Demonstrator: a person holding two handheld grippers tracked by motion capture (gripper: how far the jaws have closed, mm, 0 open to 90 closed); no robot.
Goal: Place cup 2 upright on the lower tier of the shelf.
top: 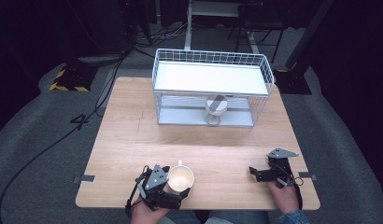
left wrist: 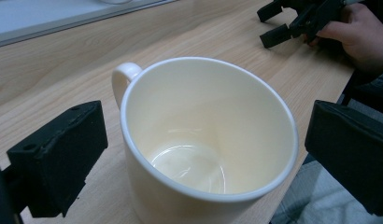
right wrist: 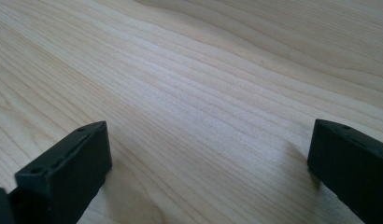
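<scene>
A cream mug (top: 181, 178) stands upright and empty near the table's front edge, its handle (left wrist: 124, 76) pointing toward the back of the table. My left gripper (left wrist: 206, 135) is open with one jaw on each side of the mug; a thin gap shows at both sides, so the pads (left wrist: 63, 154) are not touching it. In the high view the left gripper (top: 173, 186) sits just left of the mug. My right gripper (top: 254, 173) is open at the front right, low over bare wood (right wrist: 208, 93), with nothing between its jaws. The left gripper view also shows the right gripper (left wrist: 273, 23) farther off.
A white wire rack (top: 213, 77) with a flat shelf stands at the back of the wooden table (top: 133, 135). Under its shelf sits a pale round dish on a foot (top: 216, 108) with a grey stripe. The table's front edge runs just behind both hands.
</scene>
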